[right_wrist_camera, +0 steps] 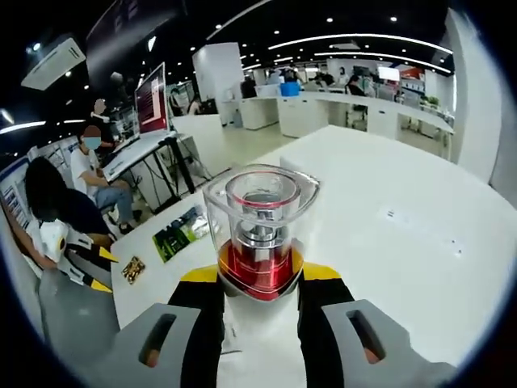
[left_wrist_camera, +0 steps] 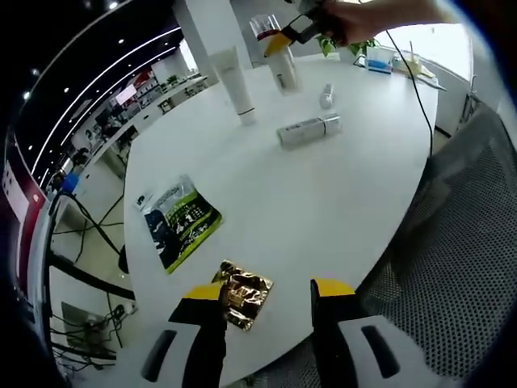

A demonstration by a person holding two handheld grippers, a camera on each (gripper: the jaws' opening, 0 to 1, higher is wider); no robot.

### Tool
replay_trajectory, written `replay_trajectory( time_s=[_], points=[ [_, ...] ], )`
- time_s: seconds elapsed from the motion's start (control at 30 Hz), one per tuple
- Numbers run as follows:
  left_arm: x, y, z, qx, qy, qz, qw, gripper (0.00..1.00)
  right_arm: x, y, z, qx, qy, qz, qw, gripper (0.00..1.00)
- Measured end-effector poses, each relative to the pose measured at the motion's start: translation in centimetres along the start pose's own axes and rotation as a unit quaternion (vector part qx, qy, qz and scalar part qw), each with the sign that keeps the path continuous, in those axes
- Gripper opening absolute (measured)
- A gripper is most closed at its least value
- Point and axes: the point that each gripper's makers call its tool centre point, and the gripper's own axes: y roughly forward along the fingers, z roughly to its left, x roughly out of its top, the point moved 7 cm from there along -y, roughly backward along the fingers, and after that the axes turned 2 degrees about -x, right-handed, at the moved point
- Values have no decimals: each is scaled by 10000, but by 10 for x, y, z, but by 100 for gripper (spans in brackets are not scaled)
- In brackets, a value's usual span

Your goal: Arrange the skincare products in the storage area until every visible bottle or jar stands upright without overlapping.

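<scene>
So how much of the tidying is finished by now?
Partly. The white tube already stands upright on the table. The right gripper holds a red-based clear bottle in the air. One silver bottle lies on its side, waiting to be stood up. The left gripper is open.

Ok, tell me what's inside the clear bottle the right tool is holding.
The clear bottle, clamped by the right tool, shows a red inner base, a silver pump and a red ring near its top. Whether any liquid remains cannot be told; the tool covers its lower sides.
</scene>
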Motion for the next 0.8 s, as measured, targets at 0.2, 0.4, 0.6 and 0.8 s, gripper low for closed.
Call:
replay_trajectory(
  time_s=[0.2,0.4,0.6,0.8],
  points=[
    [0,0,0,6,48,44,10000,41,-12,16,-21,-40,-329,183,9993,31],
    [-4,2,-1,-27,14,193,9998,41,-23,22,-39,-105,-426,204,9988,31],
    [-6,3,0,-9,4,264,9996,39,-32,29,-53,-208,-232,170,9994,31],
    [-8,3,2,20,-36,297,9996,39,-35,38,-59,-274,-261,113,9992,31]
  ],
)
